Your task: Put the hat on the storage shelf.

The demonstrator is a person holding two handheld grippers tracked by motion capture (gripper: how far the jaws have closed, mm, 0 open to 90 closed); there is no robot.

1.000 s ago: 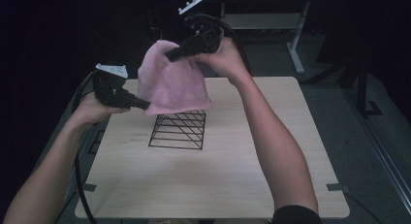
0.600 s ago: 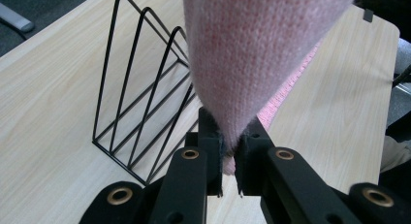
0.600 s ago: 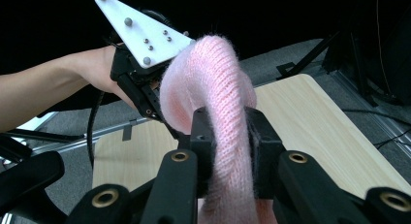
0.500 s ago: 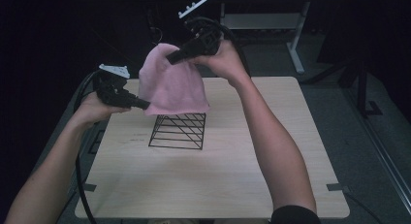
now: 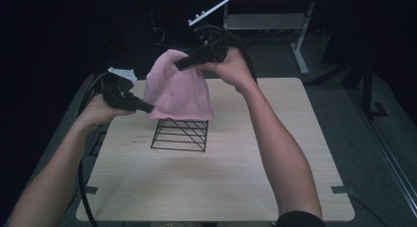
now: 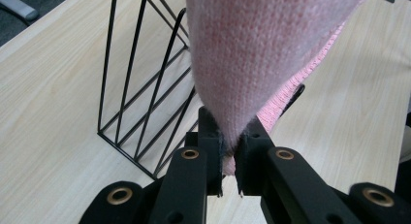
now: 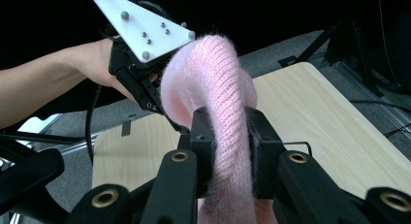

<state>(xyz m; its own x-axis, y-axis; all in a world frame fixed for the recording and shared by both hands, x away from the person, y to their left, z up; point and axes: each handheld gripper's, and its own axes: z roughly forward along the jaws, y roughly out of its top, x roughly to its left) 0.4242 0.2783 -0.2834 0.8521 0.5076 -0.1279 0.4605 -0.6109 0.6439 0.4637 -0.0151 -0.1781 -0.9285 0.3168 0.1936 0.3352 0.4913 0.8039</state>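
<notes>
Pink knitted hat (image 5: pixel 177 89), held in the air directly above the black wire rack (image 5: pixel 180 133), which stands empty on the worktop (image 5: pixel 221 178). The left gripper (image 5: pixel 147 108) is clamped on the hat's lower edge at the rack's left side, and the right gripper (image 5: pixel 181 65) is clamped on a bunched fold at the hat's top, above the rack. The knit appears soft, light and limp, so it probably sags between holds and is best gripped at the thicker hem or on a gathered fold.
</notes>
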